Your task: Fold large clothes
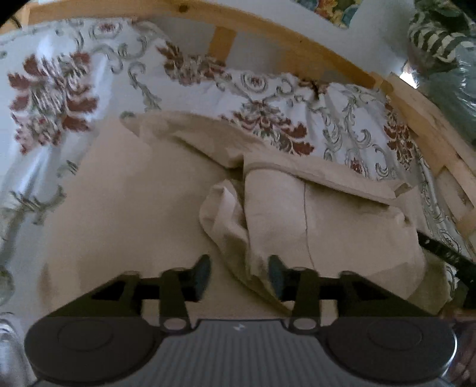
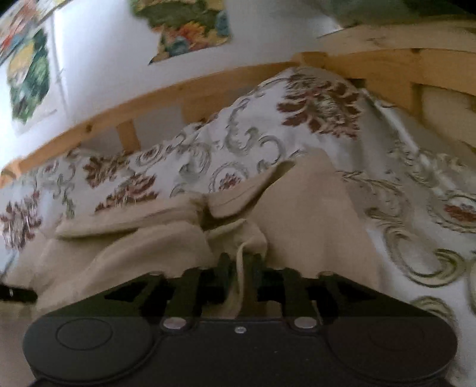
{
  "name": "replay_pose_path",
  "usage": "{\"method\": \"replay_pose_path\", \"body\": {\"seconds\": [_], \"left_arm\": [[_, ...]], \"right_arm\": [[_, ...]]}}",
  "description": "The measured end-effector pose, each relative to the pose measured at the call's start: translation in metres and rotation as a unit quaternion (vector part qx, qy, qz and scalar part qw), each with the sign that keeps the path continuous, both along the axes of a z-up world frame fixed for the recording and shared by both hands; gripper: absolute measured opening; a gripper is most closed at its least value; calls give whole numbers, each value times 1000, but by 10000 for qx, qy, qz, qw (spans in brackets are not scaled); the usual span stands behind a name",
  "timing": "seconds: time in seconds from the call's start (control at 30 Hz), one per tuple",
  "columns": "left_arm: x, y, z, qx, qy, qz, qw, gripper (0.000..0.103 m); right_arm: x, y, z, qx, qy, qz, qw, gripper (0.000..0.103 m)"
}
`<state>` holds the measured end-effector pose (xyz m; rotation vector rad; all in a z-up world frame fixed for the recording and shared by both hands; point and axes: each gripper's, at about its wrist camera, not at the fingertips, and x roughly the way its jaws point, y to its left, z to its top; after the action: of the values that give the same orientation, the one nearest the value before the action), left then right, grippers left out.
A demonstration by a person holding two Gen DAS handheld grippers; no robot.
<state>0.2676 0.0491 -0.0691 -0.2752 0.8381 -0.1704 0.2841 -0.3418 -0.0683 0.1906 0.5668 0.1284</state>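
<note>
A large beige garment [image 1: 327,226] lies partly folded on a floral bedspread [image 1: 59,89]. In the left wrist view my left gripper [image 1: 239,275] is open just above the cloth, with a loose fold of the garment rising between its fingers [image 1: 203,274]. In the right wrist view the same beige garment [image 2: 312,220] is bunched, and my right gripper [image 2: 239,262] is shut on a thin fold of its cloth, which hangs down between the fingers [image 2: 224,268]. The bedspread [image 2: 253,131] shows behind it.
A wooden bed frame [image 1: 297,41] runs along the far side of the bed and also shows in the right wrist view [image 2: 184,92]. Colourful pictures [image 2: 190,23] hang on the white wall. A striped bundle [image 1: 440,38] sits past the frame's right end.
</note>
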Motion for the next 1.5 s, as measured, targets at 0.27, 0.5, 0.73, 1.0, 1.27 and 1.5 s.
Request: {"method": "replay_pose_path", "body": {"seconds": [0.27,0.5,0.73,1.0,1.27,1.5], "left_arm": [[4,-21,24,181,-760,-78,9969,76],[34,-44,-18,1061,-64,112,9943,78],[0,-21,-1,789,-378,253,9958,87],[-45,-9,40,791,-938,492,9912,102],[-133,-8,44,321,-1300,-508,9897,102],[-194,-7,20,443,-1232,-1574,9788,102]], "right_arm": [[-19,31,21,-525,-838,413,9942,66],[0,50,-27,-1236,-109,386,9915,65],[-25,36,10,-1167,-1113,100,9869,65],[-57,13,82,-1377,-2273,-268,9637,88],[-162,19,112,-1997,-1478,1145,9618,102],[-254,44,89,-2564,-123,2547,9323,102]]}}
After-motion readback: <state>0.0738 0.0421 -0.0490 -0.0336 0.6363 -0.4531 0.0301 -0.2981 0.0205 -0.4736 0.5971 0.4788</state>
